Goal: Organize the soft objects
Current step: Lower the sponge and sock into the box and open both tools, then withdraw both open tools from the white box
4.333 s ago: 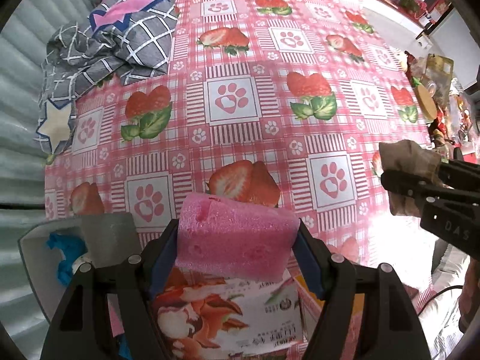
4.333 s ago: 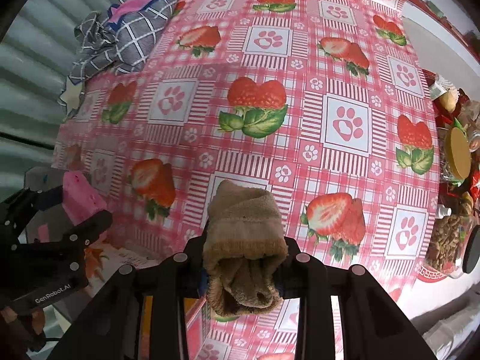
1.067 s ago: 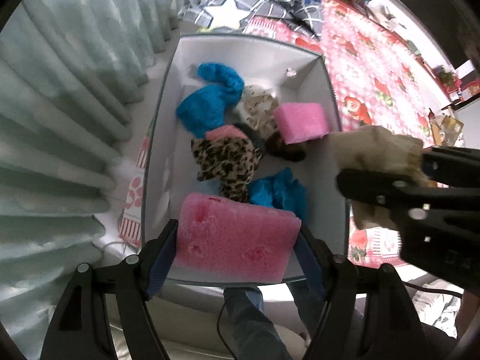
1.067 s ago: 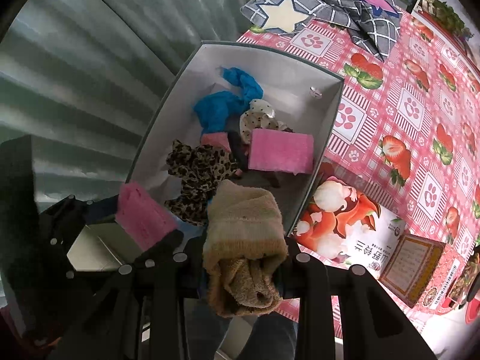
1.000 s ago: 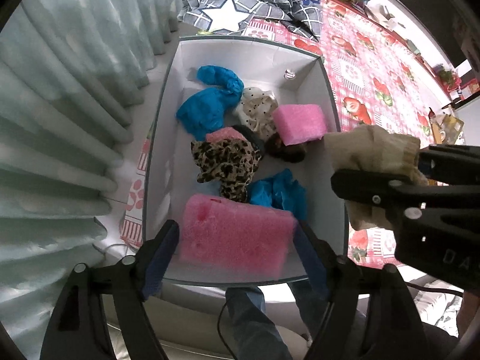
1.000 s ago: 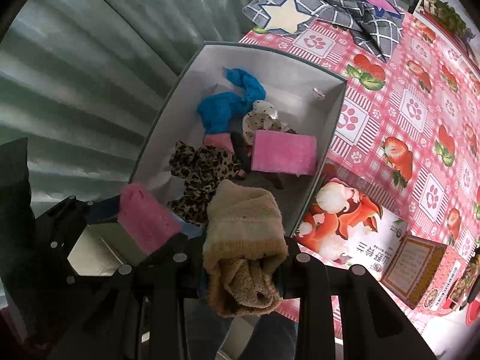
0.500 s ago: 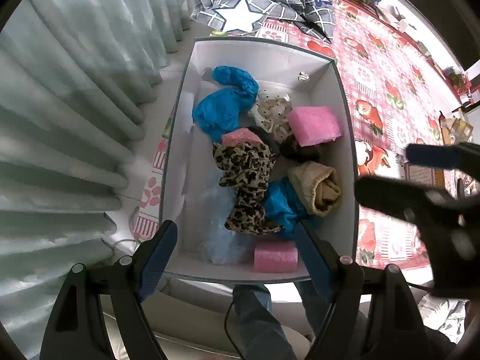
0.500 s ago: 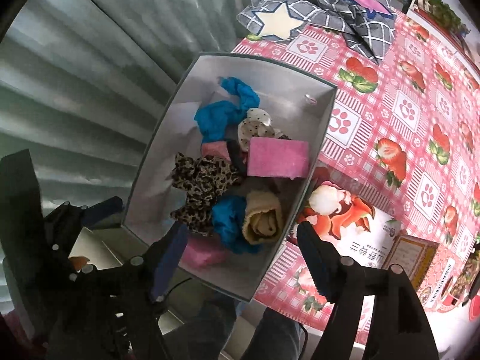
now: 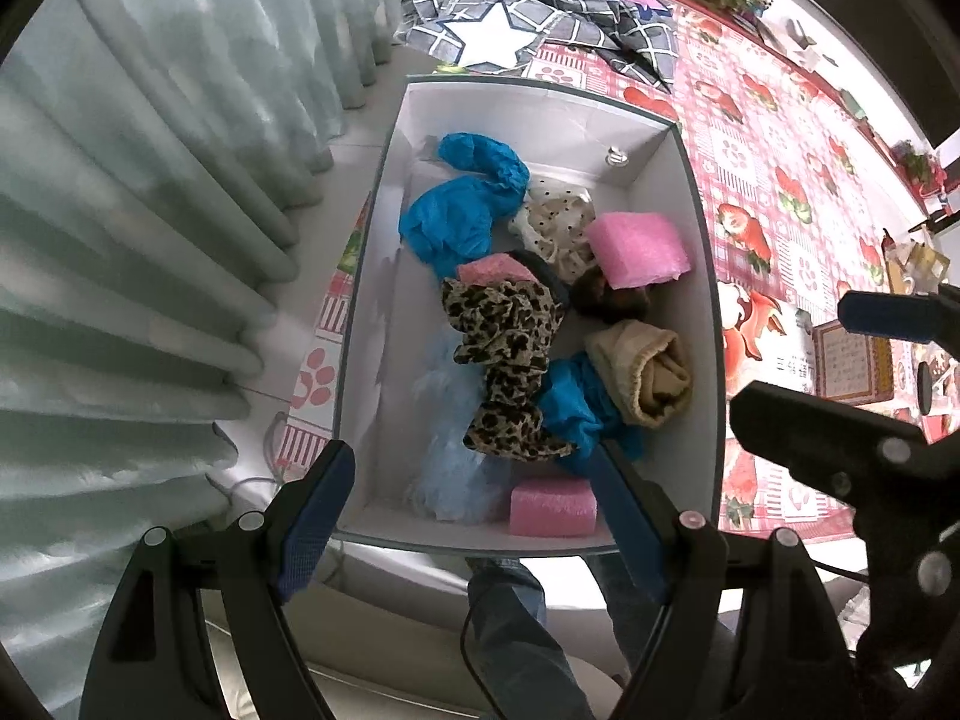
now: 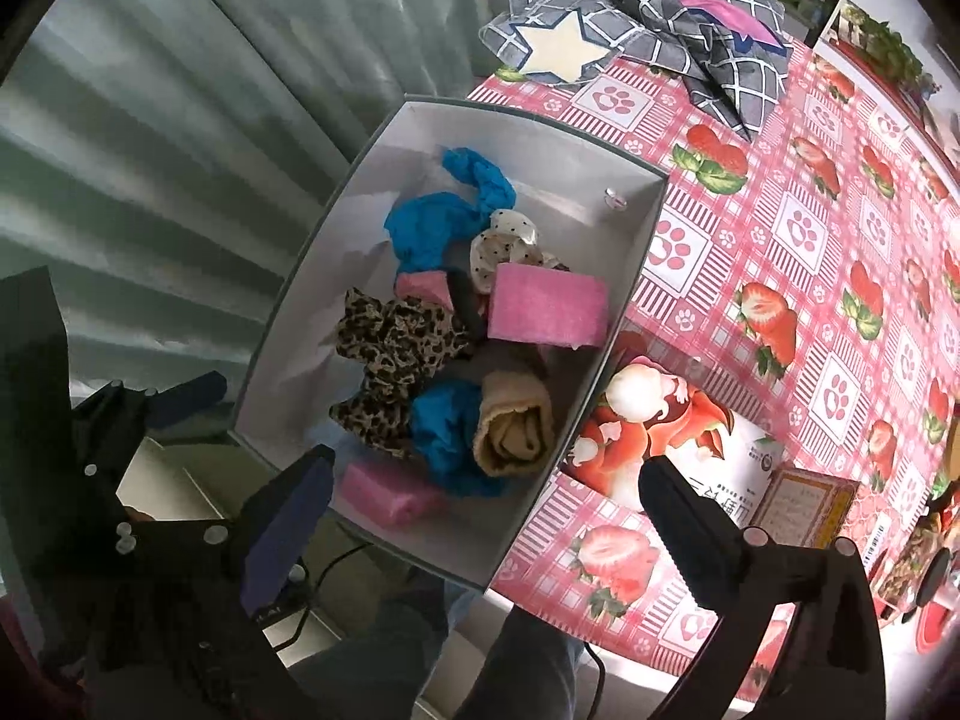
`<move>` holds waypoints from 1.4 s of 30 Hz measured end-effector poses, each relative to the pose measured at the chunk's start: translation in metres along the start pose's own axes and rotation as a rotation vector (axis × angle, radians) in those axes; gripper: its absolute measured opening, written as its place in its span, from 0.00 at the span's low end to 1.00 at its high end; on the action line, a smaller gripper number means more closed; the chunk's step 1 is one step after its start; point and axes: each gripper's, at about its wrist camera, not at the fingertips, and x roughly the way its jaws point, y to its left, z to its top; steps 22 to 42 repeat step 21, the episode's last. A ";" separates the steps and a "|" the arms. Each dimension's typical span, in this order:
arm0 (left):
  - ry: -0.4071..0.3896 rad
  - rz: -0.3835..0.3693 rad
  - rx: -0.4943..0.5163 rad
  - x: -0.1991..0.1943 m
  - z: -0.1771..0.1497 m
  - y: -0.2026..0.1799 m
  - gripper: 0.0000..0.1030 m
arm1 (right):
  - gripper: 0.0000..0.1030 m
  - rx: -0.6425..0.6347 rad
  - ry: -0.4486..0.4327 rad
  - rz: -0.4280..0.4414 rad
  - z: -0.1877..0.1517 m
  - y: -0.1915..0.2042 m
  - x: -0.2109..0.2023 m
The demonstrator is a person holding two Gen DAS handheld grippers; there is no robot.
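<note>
Both grippers, left (image 9: 468, 501) and right (image 10: 483, 495), hang empty above the box (image 9: 384, 312), the right's jaws having just been opening, beige sock (image 9: 645, 369) inside.

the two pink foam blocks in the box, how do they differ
The far pink foam block shows a broad flat face and lies propped on other items against the box's right wall; the near pink foam block shows only a narrow side and sits low at the near wall. The far one looks larger from here. Both are pink, bumpy foam, lying loose in the box.
</note>
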 end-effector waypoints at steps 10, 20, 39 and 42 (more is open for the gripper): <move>-0.014 0.017 0.042 -0.006 -0.001 -0.003 0.81 | 1.00 0.010 -0.011 0.000 -0.002 0.007 -0.003; -0.052 -0.019 0.048 -0.008 -0.001 0.000 0.81 | 1.00 0.022 -0.012 0.004 -0.004 0.011 -0.004; -0.080 -0.073 0.049 -0.012 -0.001 0.001 0.81 | 1.00 0.024 -0.012 0.004 -0.004 0.011 -0.004; -0.080 -0.073 0.049 -0.012 -0.001 0.001 0.81 | 1.00 0.024 -0.012 0.004 -0.004 0.011 -0.004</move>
